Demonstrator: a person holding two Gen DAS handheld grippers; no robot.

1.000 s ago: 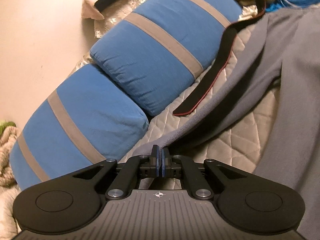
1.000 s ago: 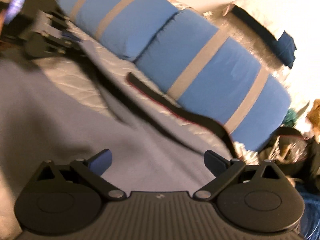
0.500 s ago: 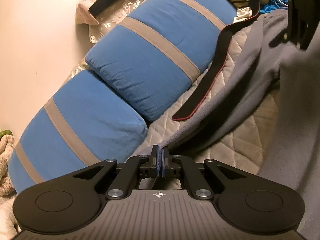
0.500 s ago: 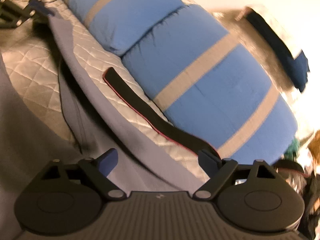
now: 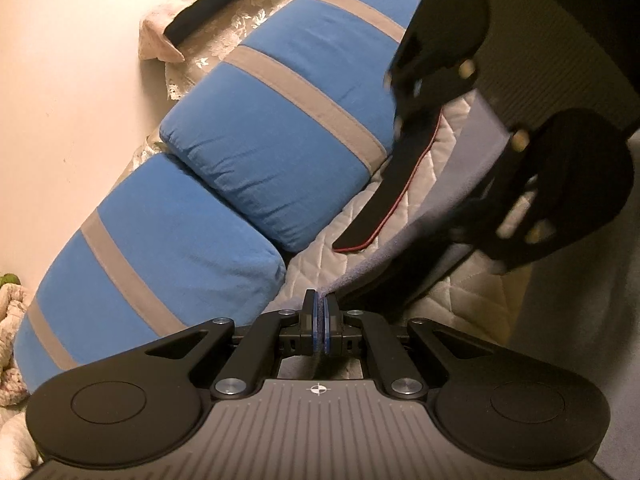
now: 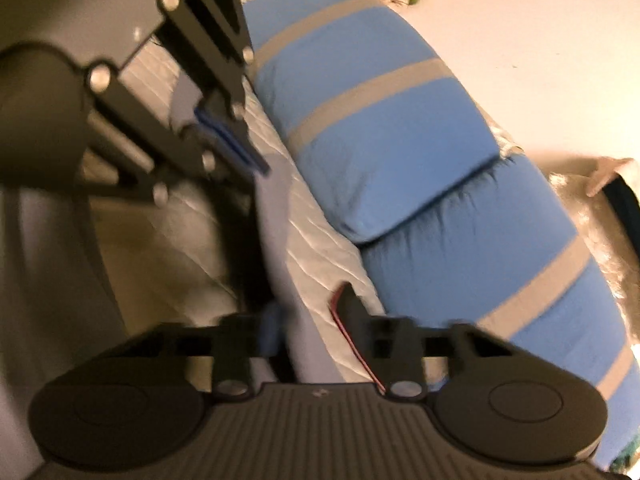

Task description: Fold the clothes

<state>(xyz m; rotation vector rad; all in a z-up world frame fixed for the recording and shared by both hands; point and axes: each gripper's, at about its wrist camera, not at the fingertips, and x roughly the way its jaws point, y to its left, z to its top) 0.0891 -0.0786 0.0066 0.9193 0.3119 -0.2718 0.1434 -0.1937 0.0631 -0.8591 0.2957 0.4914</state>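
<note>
**Grey cloth pinched over the bed**

Grey soft cloth (image 5: 404, 248) is stretched out above a white quilted bed cover (image 5: 424, 168). The left gripper (image 5: 320, 326) has its two blue pads pressed tight together, with the edge of the cloth caught between them. The cloth runs away from it in a long strip toward the right gripper (image 6: 320, 336). That one is blurry. Its fingers sit a bit apart with the cloth strip passing between them, but I cannot tell if they squeeze it. A black strap with a red edge (image 5: 394, 184) lies on the cover just beside the cloth. Two blue pillows with grey stripes (image 5: 280, 132) lie end to end along the wall (image 5: 68, 80).
</note>
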